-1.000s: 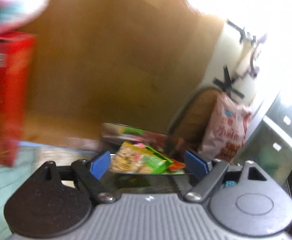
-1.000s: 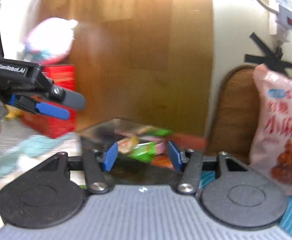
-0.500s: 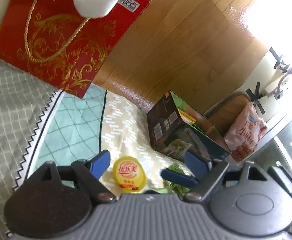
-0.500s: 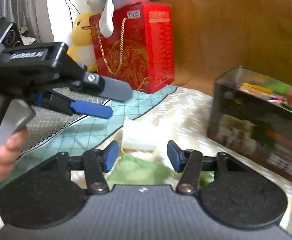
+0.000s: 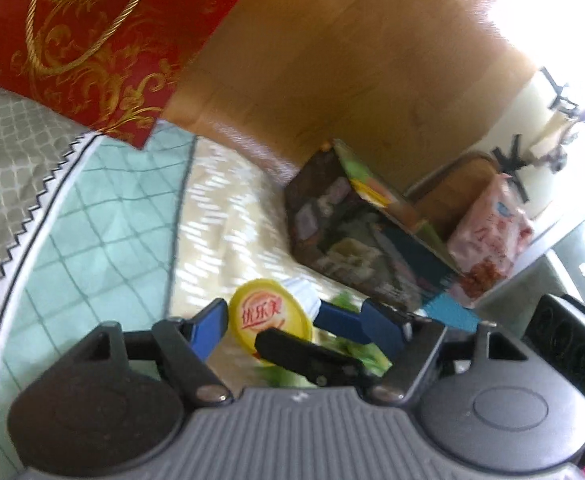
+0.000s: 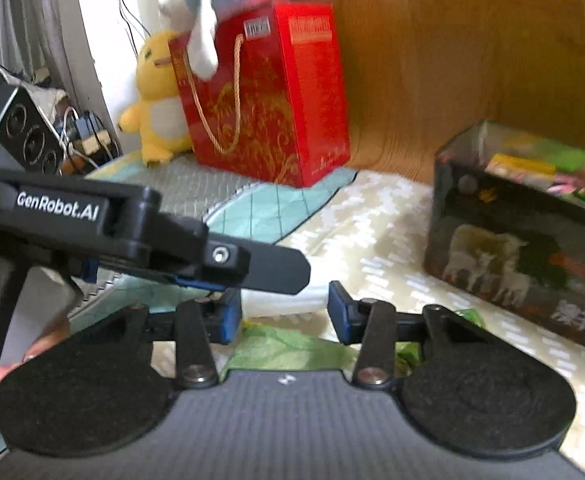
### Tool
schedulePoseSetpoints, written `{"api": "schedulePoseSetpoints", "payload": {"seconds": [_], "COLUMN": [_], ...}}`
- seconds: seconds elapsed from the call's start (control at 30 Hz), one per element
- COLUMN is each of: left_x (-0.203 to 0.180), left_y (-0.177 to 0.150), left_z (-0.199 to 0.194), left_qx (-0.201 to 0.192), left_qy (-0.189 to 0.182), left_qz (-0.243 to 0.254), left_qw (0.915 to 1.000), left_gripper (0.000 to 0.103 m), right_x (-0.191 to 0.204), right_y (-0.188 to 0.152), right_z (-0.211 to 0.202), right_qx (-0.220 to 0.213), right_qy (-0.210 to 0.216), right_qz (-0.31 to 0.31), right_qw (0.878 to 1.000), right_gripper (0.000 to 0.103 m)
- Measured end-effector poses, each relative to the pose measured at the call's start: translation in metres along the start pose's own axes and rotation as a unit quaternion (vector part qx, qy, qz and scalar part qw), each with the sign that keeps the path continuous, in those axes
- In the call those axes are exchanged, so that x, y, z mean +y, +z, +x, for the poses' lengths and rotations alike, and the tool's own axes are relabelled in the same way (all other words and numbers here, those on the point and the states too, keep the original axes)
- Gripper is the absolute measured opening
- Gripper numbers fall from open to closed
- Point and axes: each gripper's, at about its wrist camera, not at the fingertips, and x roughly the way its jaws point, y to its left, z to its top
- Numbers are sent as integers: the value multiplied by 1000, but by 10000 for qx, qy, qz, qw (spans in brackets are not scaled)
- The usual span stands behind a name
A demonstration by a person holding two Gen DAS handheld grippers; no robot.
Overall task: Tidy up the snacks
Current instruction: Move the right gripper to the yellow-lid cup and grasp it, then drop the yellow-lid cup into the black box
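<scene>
While both grippers hang open over the bedspread, loose snacks wait below them.
Left gripper [image 5: 298, 322] frames one yellow-lidded cup [image 5: 269, 316], light, stiff, best pinched across its rim; right gripper [image 6: 284, 312], empty, faces one white packet [image 6: 284, 300] and one soft, slippery green wrapper [image 6: 288, 348]. One dark snack box [image 6: 520, 240] stands nearby.

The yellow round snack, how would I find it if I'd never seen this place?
Find the dark snack box on the pale patterned bedspread. In front of it, between the left tool's blue fingers, lies the yellow round lid; it alone is a disc, with red writing.
</scene>
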Motion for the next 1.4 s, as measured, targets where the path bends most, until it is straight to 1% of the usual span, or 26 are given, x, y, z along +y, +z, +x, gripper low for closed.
{"api": "schedulePoseSetpoints", "payload": {"seconds": [0.1, 0.23, 0.3, 0.4, 0.5, 0.63, 0.67, 0.77, 0.9, 0.93, 1.0, 1.1, 1.17, 1.27, 1.4], "left_x": [-18, -46, -60, -79, -91, -99, -102, -114, -122, -124, -125, -129, -135, -150, -171], "left_y": [-12, -36, -52, -78, -103, -128, -133, -141, -145, -145, -143, -133, -123, -97, -54], "left_z": [-11, -24, -27, -25, -20, -10, -10, -11, -9, -9, -8, -5, -2, 6, 32], "left_qx": [-45, -61, 20, 250, 532, 888, 845, 881, 923, 920, 936, 928, 868, 704, 499], "left_qy": [-153, -368, -442, -456, -461, -441, -422, -386, -341, -317, -290, -344, -365, -359, -379], "left_qz": [128, 407, 530, 831, 1017, 1101, 1175, 1388, 1437, 1443, 1411, 1384, 1439, 1611, 1729], "left_qw": [9998, 9985, 9976, 9952, 9923, 9890, 9886, 9856, 9847, 9847, 9851, 9854, 9851, 9838, 9829], "left_gripper": [74, 74, 74, 74, 74, 74, 75, 79, 81, 80, 79, 77, 77, 77, 77], "right_x": [7, 22, 27, 29, 29, 29, 30, 32, 31, 29, 27, 23, 16, 1, -37], "right_y": [-8, -31, -46, -71, -91, -111, -114, -118, -118, -117, -118, -114, -104, -85, -51], "right_z": [-25, -66, -86, -108, -120, -129, -131, -133, -132, -131, -135, -140, -141, -140, -132], "right_qx": [-171, -437, -481, -463, -357, -246, -248, -261, -252, -252, -288, -441, -595, -882, -1199], "right_qy": [-84, -324, -451, -595, -711, -849, -849, -915, -952, -957, -950, -998, -1062, -1201, -1361], "right_qz": [-88, -311, -318, -216, -19, 116, 138, 87, 76, 98, 130, 125, 87, -22, 132], "right_qw": [9998, 9980, 9973, 9969, 9968, 9960, 9960, 9954, 9951, 9950, 9950, 9940, 9925, 9888, 9833], "right_gripper": [47, 47, 47, 47, 47, 47, 47, 49, 50, 48, 48, 48, 48, 48, 48]}}
